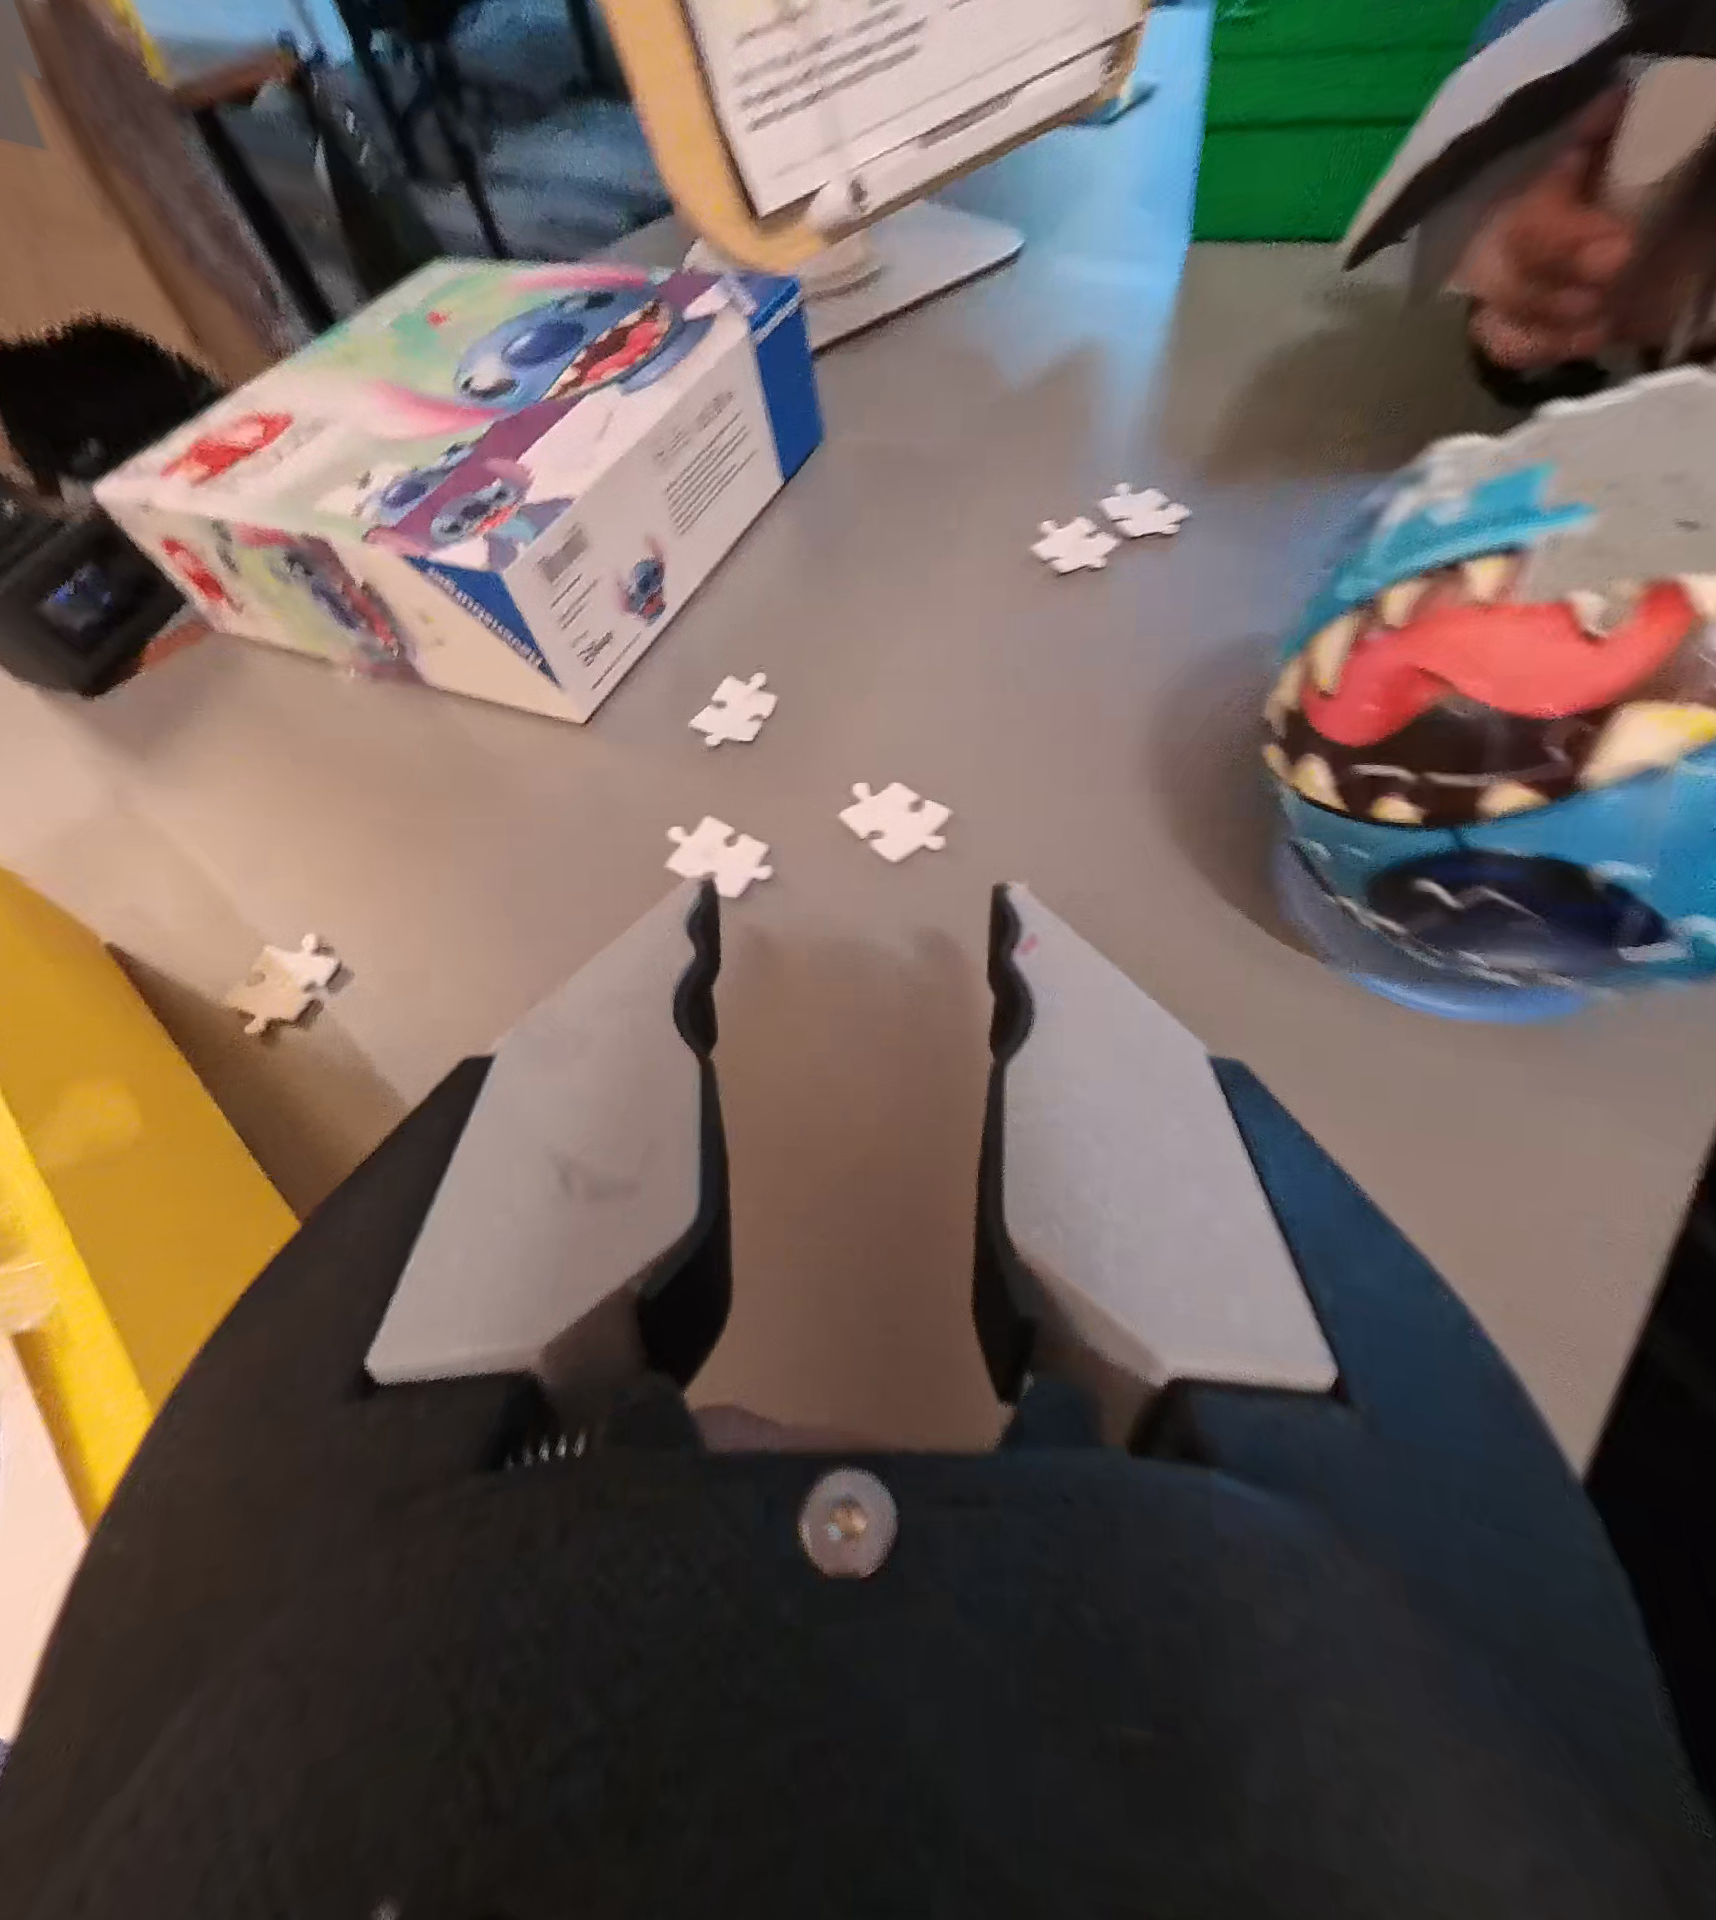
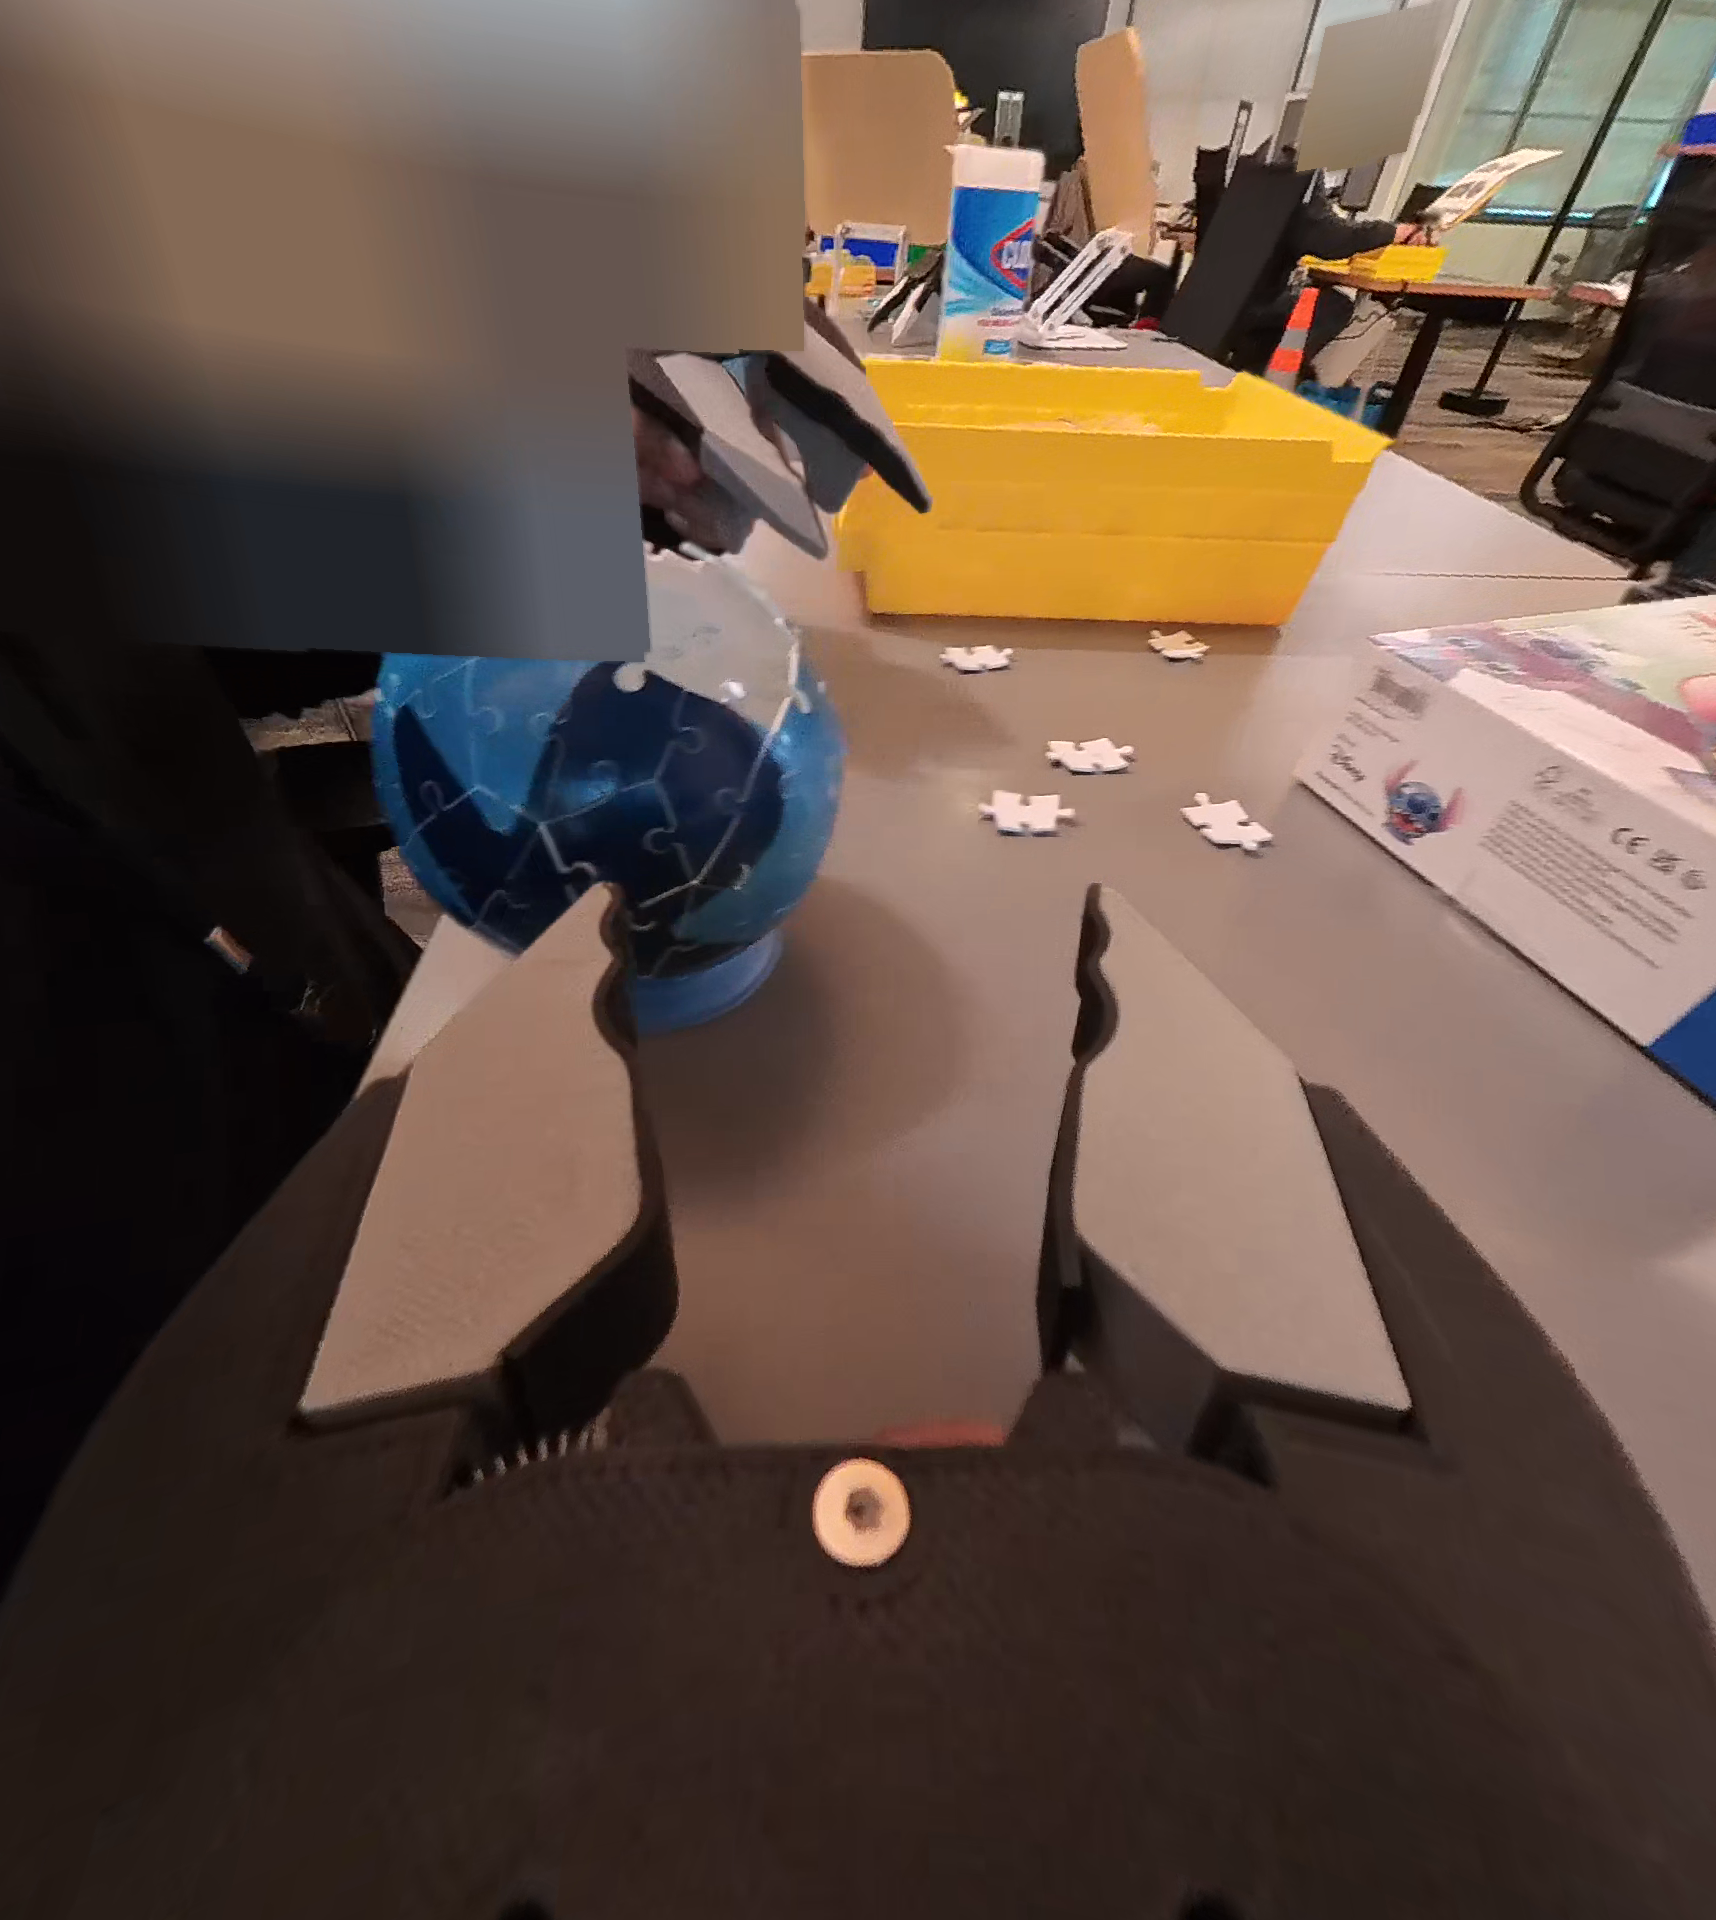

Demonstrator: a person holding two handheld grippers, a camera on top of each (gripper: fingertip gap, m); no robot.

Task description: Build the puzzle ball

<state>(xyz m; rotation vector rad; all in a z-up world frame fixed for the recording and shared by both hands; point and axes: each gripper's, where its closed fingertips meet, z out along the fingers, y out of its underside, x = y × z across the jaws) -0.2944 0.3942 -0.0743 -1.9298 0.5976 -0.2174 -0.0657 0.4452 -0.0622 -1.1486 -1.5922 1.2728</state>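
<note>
Two wrist views record the scene, and both carry limits. Motion blur softens the left wrist view, so print on the puzzle box [image 1: 480, 499] cannot be made out. Its right edge cuts off the puzzle ball [image 1: 1550, 769], and the top edge crops the other gripper in the upper right corner. In the right wrist view a large mosaic patch covers the upper left and hides the ball's top edge, while the box runs off the right edge.

Left gripper [image 1: 852, 900]: jaws stand moderately apart, nothing between them, poised above the grey table [image 1: 937, 436]. One white puzzle piece [image 1: 719, 854] lies just beyond the left fingertip; whether they touch cannot be told. Another piece [image 1: 893, 819] lies just ahead, a third [image 1: 732, 710] farther on near the box, a pair [image 1: 1108, 528] farther still, and one [image 1: 285, 981] sits off to the left beside a yellow bin [image 1: 54, 1039].

Right gripper [image 2: 849, 902]: jaws stand wide apart and empty, above bare table [image 2: 937, 1039]. Its left finger overlaps the ball's lower side in the picture; contact cannot be confirmed.

Puzzle ball [image 2: 615, 790]: partly assembled, seated on a blue ring stand [image 2: 708, 987] near the table's edge. An unfinished opening at the top shows the pale inner shell. The side seen by the left wrist view shows a red tongue and teeth; the side seen by the right wrist view is blue.

Stacked yellow bins [image 2: 1093, 499] stand beyond the loose pieces [image 2: 1025, 810], with a wipes canister [image 2: 994, 249] behind.
</note>
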